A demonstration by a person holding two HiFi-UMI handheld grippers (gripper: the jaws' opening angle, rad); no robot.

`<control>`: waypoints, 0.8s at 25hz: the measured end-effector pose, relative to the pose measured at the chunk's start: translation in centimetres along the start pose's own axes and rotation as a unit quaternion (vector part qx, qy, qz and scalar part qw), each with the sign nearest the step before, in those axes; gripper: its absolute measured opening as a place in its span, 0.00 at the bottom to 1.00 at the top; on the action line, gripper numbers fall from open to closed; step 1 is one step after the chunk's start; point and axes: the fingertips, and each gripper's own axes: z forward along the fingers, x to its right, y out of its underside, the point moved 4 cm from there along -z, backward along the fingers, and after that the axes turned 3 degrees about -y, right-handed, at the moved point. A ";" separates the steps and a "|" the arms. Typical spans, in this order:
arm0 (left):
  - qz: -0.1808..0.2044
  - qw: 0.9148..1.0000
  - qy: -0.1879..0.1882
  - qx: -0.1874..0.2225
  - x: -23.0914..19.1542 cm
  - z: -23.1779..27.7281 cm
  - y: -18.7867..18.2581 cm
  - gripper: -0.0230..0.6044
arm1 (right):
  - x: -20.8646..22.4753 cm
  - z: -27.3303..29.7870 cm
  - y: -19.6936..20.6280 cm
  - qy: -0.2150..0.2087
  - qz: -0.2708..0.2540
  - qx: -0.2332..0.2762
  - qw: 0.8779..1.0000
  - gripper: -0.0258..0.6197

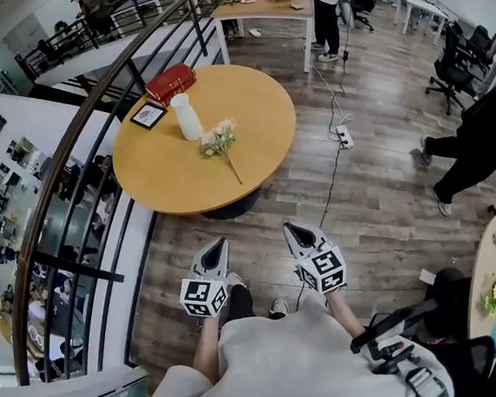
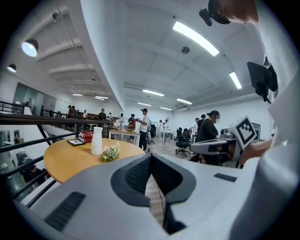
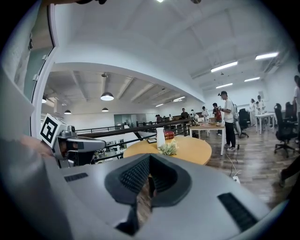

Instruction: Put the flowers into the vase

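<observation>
- The left tool [image 1: 218, 247] has its jaws together with nothing between them; only wood floor [image 2: 154, 187] shows through the gap behind the tips.
- The right tool [image 1: 293, 231] is also closed and empty, level with the left one and just beside it.
- Both tools point at a round desk [image 1: 256, 105], which stands ahead of them and well apart.
- The flowers [image 1: 219, 140] lie flat on the desk, stem end toward the tools, ahead and left of the left tool's tips.
- The white vase [image 1: 187, 117] stands upright just beyond the flowers.
- Beyond the vase, farthest from the tools, are red books [image 1: 170, 84] and a picture frame [image 1: 147, 115].
</observation>
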 end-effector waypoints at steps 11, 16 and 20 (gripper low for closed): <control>-0.019 1.000 0.009 -0.010 -2.4 4.1 1.0 0.05 | 1.7 3.4 0.1 -0.027 0.008 -0.005 1.000 0.05; -0.019 1.000 0.017 -0.009 -4.6 7.2 0.7 0.05 | 2.9 6.8 -0.2 -0.031 0.013 -0.013 0.999 0.05; -0.023 1.000 0.016 -0.003 -7.7 9.6 0.1 0.05 | 3.9 10.8 -1.5 -0.032 -0.002 -0.022 0.999 0.05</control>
